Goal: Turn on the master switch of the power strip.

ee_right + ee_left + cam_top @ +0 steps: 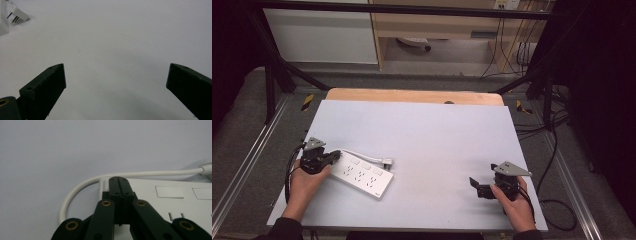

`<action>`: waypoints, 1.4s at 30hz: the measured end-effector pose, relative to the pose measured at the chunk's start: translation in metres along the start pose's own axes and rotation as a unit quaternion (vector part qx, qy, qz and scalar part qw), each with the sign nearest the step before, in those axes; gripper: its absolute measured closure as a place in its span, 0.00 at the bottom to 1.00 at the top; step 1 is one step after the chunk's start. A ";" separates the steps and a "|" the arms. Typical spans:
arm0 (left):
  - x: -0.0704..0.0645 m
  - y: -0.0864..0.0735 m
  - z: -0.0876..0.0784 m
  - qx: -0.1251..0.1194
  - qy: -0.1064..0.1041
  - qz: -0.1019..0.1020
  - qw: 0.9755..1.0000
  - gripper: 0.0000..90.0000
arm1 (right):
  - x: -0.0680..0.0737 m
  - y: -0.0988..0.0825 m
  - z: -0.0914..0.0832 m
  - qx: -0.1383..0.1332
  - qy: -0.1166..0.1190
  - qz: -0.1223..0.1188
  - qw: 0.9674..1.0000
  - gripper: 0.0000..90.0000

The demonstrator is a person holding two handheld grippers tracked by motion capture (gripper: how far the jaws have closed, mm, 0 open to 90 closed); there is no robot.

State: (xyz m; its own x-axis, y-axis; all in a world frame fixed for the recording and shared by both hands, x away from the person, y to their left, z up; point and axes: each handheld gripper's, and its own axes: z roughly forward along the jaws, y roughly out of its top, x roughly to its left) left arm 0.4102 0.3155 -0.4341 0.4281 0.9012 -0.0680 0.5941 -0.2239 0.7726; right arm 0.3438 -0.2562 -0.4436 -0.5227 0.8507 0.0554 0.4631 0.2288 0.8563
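Resting near the bench's left edge, the left gripper (119,180), jaws closed together, touches the white plastic power strip (362,175); the right gripper (115,77) gapes wide near the right edge.

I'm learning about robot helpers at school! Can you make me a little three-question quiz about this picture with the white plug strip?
1. True or false: the left gripper has its jaws shut, tips over the power strip.
2. Which gripper has jaws wide apart? A) left B) right C) both
3. What white thing curves from the power strip's end near the left gripper?

Key:
1. True; the jaws meet with nothing between them.
2. B; the right gripper has only bare table between its jaws.
3. Its cable, which leads to the plug.
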 end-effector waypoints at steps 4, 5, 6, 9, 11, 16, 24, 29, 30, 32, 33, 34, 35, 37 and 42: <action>0.000 0.000 0.000 0.000 0.000 0.000 1.000 1.00 | 0.000 0.000 0.000 0.001 0.000 0.000 1.000 0.03; 0.000 0.000 0.000 0.000 0.000 0.000 1.000 1.00 | 0.000 0.000 0.000 0.000 0.000 0.000 1.000 0.03; 0.000 0.000 0.000 0.000 0.000 0.000 1.000 1.00 | 0.000 0.000 0.000 0.000 0.000 0.001 1.000 0.03; 0.000 0.000 0.000 -0.001 0.000 0.000 1.000 1.00 | 0.000 0.000 0.000 0.001 0.001 0.002 1.000 0.03; 0.000 0.000 0.000 -0.001 0.000 0.000 1.000 1.00 | 0.001 0.000 0.000 0.001 0.001 0.003 1.000 0.03; -0.001 -0.001 0.000 -0.003 0.002 0.001 1.000 1.00 | 0.000 0.000 0.000 0.001 0.001 0.002 1.000 0.03; -0.001 -0.001 0.000 -0.006 0.004 0.005 1.000 1.00 | 0.000 0.000 0.000 0.000 0.001 0.002 1.000 0.03; 0.000 -0.002 0.000 -0.010 0.001 -0.001 1.000 1.00 | 0.000 0.000 0.000 0.000 0.001 0.002 1.000 0.03; 0.000 -0.002 0.000 -0.010 0.002 -0.001 1.000 1.00 | 0.000 0.000 0.000 0.000 0.001 0.002 1.000 0.03; -0.001 -0.002 0.000 -0.010 0.002 0.000 1.000 1.00 | 0.000 0.000 0.000 0.000 0.001 0.002 1.000 0.03; -0.001 -0.002 0.000 -0.010 0.003 0.000 1.000 1.00 | 0.000 0.000 0.000 0.000 0.001 0.002 1.000 0.03; -0.001 -0.002 0.000 -0.010 0.002 0.000 1.000 1.00 | 0.000 0.000 0.000 0.000 0.001 0.002 1.000 0.03; -0.001 -0.002 0.000 -0.010 0.002 0.000 1.000 1.00 | 0.000 0.000 0.000 0.000 0.001 0.002 1.000 0.03; -0.001 -0.002 0.000 -0.010 0.002 0.000 1.000 1.00 | 0.000 0.000 0.000 0.000 0.001 0.002 1.000 0.03; -0.001 -0.002 -0.001 -0.011 0.004 0.000 1.000 1.00 | 0.000 0.000 0.000 0.001 0.001 0.003 1.000 0.03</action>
State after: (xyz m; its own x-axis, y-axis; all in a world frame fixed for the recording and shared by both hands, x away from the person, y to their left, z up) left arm 0.4083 0.3154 -0.4349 0.4232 0.9038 -0.0637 0.5786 -0.2155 0.7866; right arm 0.3437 -0.2558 -0.4437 -0.5216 0.8510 0.0608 0.4671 0.2252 0.8550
